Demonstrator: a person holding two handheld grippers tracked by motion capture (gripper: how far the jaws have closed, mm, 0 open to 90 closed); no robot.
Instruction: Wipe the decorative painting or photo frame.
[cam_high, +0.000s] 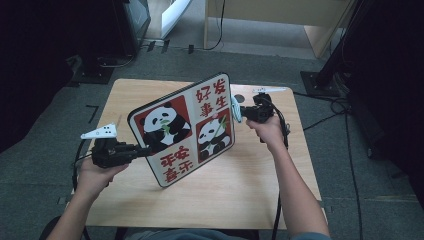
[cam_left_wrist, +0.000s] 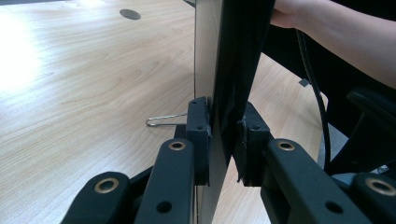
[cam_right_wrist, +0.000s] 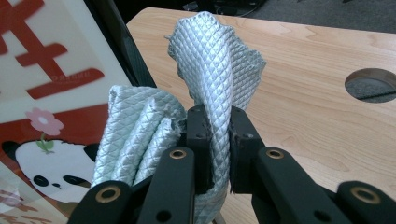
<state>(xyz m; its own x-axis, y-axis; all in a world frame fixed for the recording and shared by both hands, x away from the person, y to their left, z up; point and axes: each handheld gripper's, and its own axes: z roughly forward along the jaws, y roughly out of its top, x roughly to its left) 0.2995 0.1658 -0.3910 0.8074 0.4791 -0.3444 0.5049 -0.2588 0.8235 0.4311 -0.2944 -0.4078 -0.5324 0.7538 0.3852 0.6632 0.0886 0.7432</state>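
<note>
A white board (cam_high: 185, 130) printed with pandas and red characters stands tilted over the wooden table (cam_high: 240, 190). My left gripper (cam_high: 142, 150) is shut on its left edge. In the left gripper view the board (cam_left_wrist: 208, 56) runs edge-on between the pads, and my left gripper (cam_left_wrist: 222, 140) clamps it. My right gripper (cam_high: 245, 112) sits at the board's right edge, shut on a silver-grey quilted cloth (cam_high: 235, 109). In the right gripper view the folded cloth (cam_right_wrist: 210, 60) rises out of my right gripper (cam_right_wrist: 218, 135), close beside the board's printed face (cam_right_wrist: 42, 70).
A round cable hole (cam_high: 239, 98) lies in the table behind the right hand. A thin wire loop (cam_left_wrist: 163, 119) sticks out behind the board near the tabletop. Black stand bases (cam_high: 320, 80) and cables lie on the grey floor around the table.
</note>
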